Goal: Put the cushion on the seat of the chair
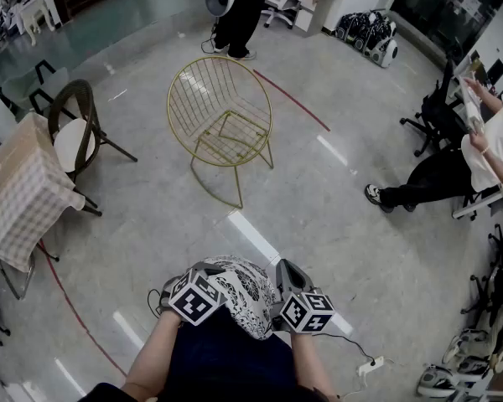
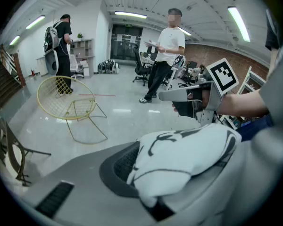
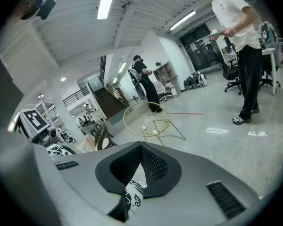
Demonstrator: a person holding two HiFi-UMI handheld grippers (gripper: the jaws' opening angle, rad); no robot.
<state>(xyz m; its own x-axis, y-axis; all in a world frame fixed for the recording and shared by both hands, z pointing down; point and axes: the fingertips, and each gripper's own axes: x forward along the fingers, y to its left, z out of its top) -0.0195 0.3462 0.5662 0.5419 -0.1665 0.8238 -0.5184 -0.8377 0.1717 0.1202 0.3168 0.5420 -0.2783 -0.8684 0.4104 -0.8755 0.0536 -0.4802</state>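
Grey polished floor (image 1: 151, 224), ceiling lights glinting off it in white streaks. A gold wire chair (image 1: 220, 124) stands alone in the open middle. One red line (image 1: 293, 100) runs across the floor just behind it, and another curves along the left. Over on the left there's a table (image 1: 21, 195) under a checked cloth, with a dark chair (image 1: 75, 132) just beside it. On the far side, a person (image 1: 239, 15) stands beyond the wire chair. At the right edge: an office chair (image 1: 432, 120), and another person's shoe (image 1: 374, 194) planted on the floor. Bottom right, a power strip (image 1: 370, 365) with its cable, and shoes (image 1: 440, 381) near it.
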